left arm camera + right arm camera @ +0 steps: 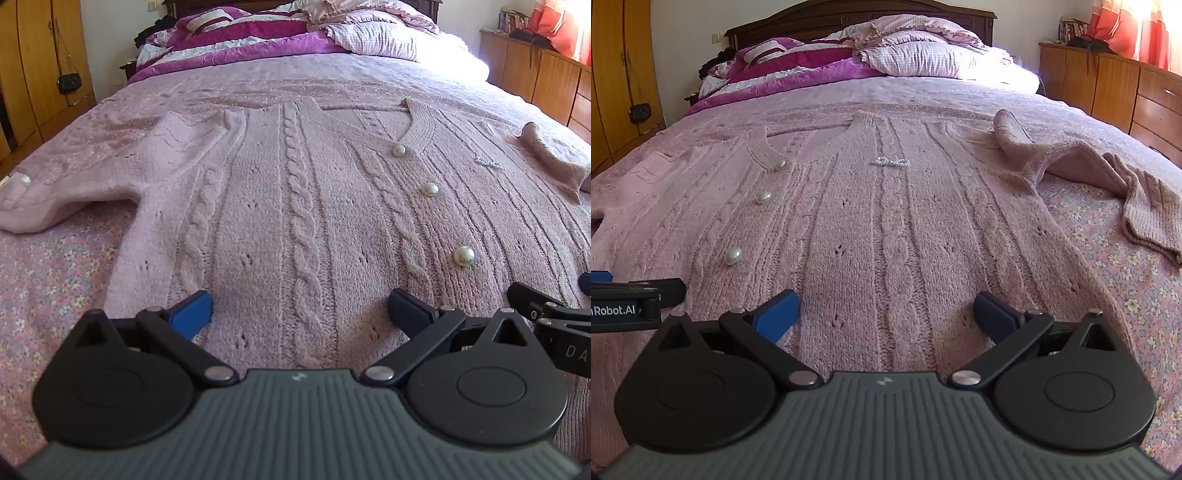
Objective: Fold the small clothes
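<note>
Pink cable-knit cardigan [295, 192] lay spread flat, front up, on floral bedspread [48, 280], hem toward cameras, neckline toward headboard. Left gripper [300, 314] sat low over hem on wearer's-left half, blue pads [194, 314] spread wide, knit visible between them, nothing clamped. Right gripper [886, 314] likewise gaped wide over hem of other half, pads [777, 315] resting near fabric, nothing held; contact with knit could not be confirmed. Grippers just beside each other: part of right gripper's black linkage seen at right edge of left view, left gripper's body at left edge of right view. 3 pearl buttons [428, 189] ran down placket, between the 2 grippers' positions. Small pearl bow brooch [890, 161] pinned on chest panel in right view. Left sleeve [55, 195] stretched outward, cuff on bedspread. Right sleeve [1100, 173] bent and rumpled, cuff [1152, 229] draped near bed edge. Purple quilt [798, 70] and checked pillow [923, 55] heaped at head of bed. Wooden dresser [1108, 85] stood along right wall, wardrobe [37, 66] along left.
</note>
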The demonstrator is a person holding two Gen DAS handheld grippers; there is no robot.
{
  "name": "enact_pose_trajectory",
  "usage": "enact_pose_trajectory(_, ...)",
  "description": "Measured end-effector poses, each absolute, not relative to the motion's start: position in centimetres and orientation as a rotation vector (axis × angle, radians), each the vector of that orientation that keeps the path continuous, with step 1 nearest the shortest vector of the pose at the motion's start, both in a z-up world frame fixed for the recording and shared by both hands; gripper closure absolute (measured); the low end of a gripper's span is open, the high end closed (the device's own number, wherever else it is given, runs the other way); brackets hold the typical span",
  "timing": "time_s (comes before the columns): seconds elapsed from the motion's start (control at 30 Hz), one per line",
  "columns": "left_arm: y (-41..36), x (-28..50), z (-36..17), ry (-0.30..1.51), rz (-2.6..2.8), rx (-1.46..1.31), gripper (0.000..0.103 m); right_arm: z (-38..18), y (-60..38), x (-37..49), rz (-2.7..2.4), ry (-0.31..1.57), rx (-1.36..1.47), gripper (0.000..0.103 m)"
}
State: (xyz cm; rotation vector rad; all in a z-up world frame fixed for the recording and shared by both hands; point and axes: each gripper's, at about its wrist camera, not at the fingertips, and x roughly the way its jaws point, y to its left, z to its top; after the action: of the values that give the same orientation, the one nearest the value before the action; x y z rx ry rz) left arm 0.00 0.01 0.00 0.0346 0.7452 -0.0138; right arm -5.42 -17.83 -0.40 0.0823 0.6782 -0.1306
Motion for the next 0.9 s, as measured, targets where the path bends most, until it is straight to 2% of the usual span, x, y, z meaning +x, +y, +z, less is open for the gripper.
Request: enact_pose_trajectory(0.9,0.02,-0.10,0.16,0.748,-0.018,0.027,0.000,0.30,-18.51,-5.48,-0.084,0.706,0.092,0.000)
